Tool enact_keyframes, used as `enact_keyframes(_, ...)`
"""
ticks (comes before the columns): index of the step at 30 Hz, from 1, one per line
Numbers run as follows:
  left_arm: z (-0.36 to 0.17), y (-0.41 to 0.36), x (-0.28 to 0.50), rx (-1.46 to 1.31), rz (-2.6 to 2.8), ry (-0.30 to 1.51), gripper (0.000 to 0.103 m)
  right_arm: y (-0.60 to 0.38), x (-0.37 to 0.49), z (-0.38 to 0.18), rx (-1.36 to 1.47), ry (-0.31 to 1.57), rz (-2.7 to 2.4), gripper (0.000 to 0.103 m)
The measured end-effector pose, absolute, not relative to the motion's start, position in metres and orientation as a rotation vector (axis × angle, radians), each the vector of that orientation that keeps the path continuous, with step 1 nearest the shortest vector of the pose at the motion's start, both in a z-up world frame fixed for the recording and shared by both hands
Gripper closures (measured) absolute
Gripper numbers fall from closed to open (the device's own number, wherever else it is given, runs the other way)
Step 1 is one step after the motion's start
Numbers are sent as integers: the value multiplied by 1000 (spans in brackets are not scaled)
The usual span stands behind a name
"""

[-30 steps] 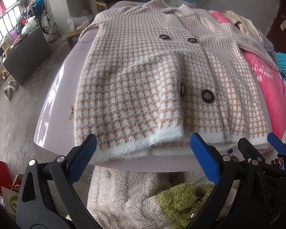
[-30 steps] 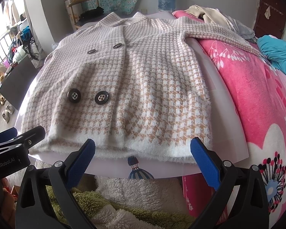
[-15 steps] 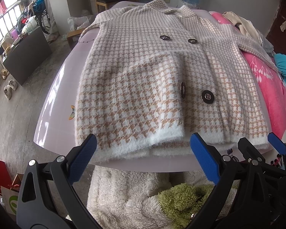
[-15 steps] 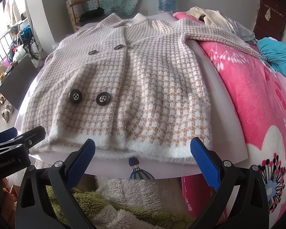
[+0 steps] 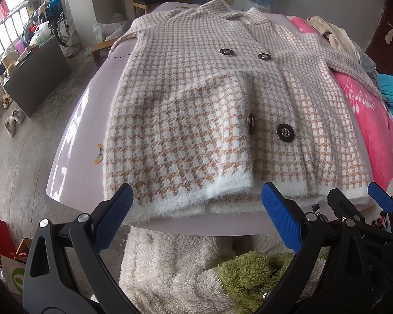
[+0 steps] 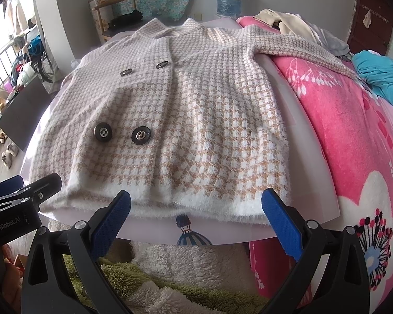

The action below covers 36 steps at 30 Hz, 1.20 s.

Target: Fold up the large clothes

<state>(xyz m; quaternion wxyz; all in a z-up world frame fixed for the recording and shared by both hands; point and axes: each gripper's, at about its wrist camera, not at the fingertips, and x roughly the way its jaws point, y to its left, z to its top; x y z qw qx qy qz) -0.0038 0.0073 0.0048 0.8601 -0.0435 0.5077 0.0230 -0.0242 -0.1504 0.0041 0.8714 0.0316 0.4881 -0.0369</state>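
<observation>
A beige-and-white houndstooth knit coat [image 5: 196,110] [image 6: 196,120] with dark buttons lies face up on a pale lilac table [image 5: 73,141] [image 6: 314,141], its fuzzy white hem at the near edge. One sleeve [image 6: 301,49] stretches right over a pink blanket. My left gripper [image 5: 196,217] hangs open just short of the hem's left half, holding nothing. Open as well, my right gripper [image 6: 196,219] faces the hem's right half; the garment lies beyond its blue pads. The right gripper's fingers [image 5: 380,198] show at the right edge of the left wrist view.
A pink flowered blanket [image 6: 359,136] covers the bed on the right, with a teal cloth [image 6: 380,73] and pale clothes [image 6: 301,28] on it. Fleecy cream and green fabric [image 5: 209,274] lies below the table edge. A chair [image 6: 112,10], water jug [image 6: 229,0] and clutter stand behind.
Both views have shifted only slightly; the coat appears a little lower and nearer in the right wrist view. Both grippers stay open, and the coat has not moved.
</observation>
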Motion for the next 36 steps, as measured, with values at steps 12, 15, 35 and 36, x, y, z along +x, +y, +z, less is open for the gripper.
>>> enact_keyframes(12, 6, 8, -3, -93, 50, 1065, 8, -150, -24, 6, 64, 1017, -79, 5)
enact_keyframes(15, 7, 10, -1, -96, 51, 1067, 8, -150, -23, 7, 72, 1012, -72, 5)
enact_keyframes(35, 30, 39, 61, -123, 42, 973, 8, -129, 50, 42, 32, 976, -76, 5)
enact_keyframes(36, 31, 41, 64, -124, 41, 961, 8, -128, 56, 43, 25, 975, -76, 5)
